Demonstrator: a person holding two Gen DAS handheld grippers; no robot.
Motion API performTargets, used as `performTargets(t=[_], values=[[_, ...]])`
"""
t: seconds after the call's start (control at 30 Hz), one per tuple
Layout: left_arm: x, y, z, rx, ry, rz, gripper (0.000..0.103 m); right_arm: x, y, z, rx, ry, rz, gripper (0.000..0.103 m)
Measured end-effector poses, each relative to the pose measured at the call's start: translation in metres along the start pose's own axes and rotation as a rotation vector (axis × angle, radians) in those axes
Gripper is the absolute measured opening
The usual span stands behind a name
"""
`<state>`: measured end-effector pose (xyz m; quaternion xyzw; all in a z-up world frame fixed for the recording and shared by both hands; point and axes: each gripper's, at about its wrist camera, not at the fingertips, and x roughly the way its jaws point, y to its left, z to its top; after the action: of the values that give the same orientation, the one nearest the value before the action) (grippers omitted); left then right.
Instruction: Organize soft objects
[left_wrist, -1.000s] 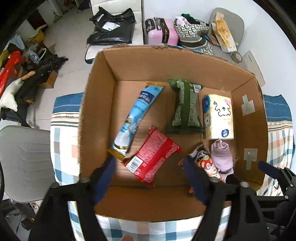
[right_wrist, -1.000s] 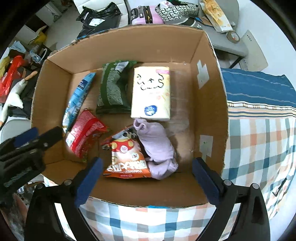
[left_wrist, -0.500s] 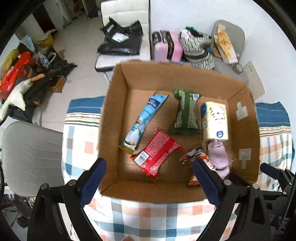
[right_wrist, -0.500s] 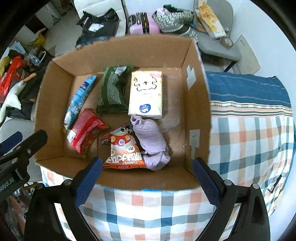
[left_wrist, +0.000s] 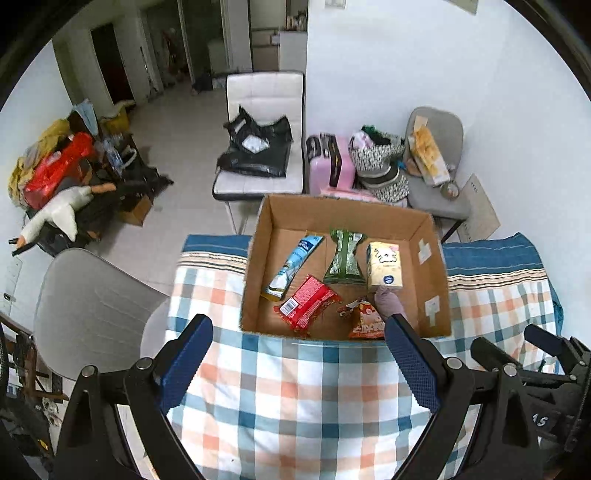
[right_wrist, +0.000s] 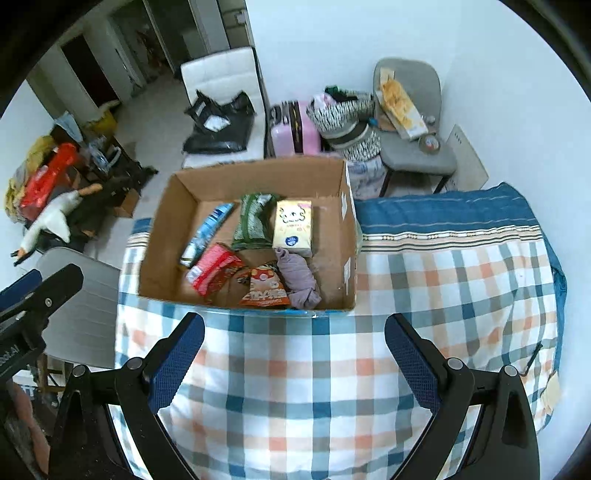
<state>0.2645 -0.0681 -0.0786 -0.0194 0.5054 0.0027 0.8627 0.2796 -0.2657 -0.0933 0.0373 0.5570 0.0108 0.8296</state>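
Checked tablecloth (right_wrist: 332, 387), cardboard box (right_wrist: 162, 236), white chair (left_wrist: 264, 96), tiled floor (left_wrist: 173, 133)

A lived-in home room is shown.
A white chair (left_wrist: 264, 136), pink suitcase (left_wrist: 328, 166) and checked tablecloth (left_wrist: 295, 387) are seen.

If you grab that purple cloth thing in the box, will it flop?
Probably yes. The crumpled lilac cloth bundle lies slumped in soft folds inside the brown cardboard box, so it would likely sag and dangle. It looks light for its size, and being limp, it seems unlikely to roll or break.
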Motion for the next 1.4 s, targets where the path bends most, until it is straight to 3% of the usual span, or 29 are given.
performTargets(t=[0.3,0.77,1.03,1.4], values=[[-0.08,-0.001,-0.028,0.016,-0.081,0.005,0.095,-0.085,0.003,-0.035,-0.025,-0.078,0.031,0.1],[-0.15,-0.003,-0.059,0.015,-0.108,-0.003,0.095,-0.176,0.012,-0.074,-0.059,-0.15,0.04,0.1],[-0.174,-0.004,-0.063,0.021,-0.146,0.003,0.095,-0.207,0.009,-0.082,-0.057,-0.201,0.027,0.1],[-0.174,-0.004,-0.063,0.015,-0.163,0.03,0.095,-0.211,0.011,-0.077,-0.059,-0.221,0.0,0.103]])
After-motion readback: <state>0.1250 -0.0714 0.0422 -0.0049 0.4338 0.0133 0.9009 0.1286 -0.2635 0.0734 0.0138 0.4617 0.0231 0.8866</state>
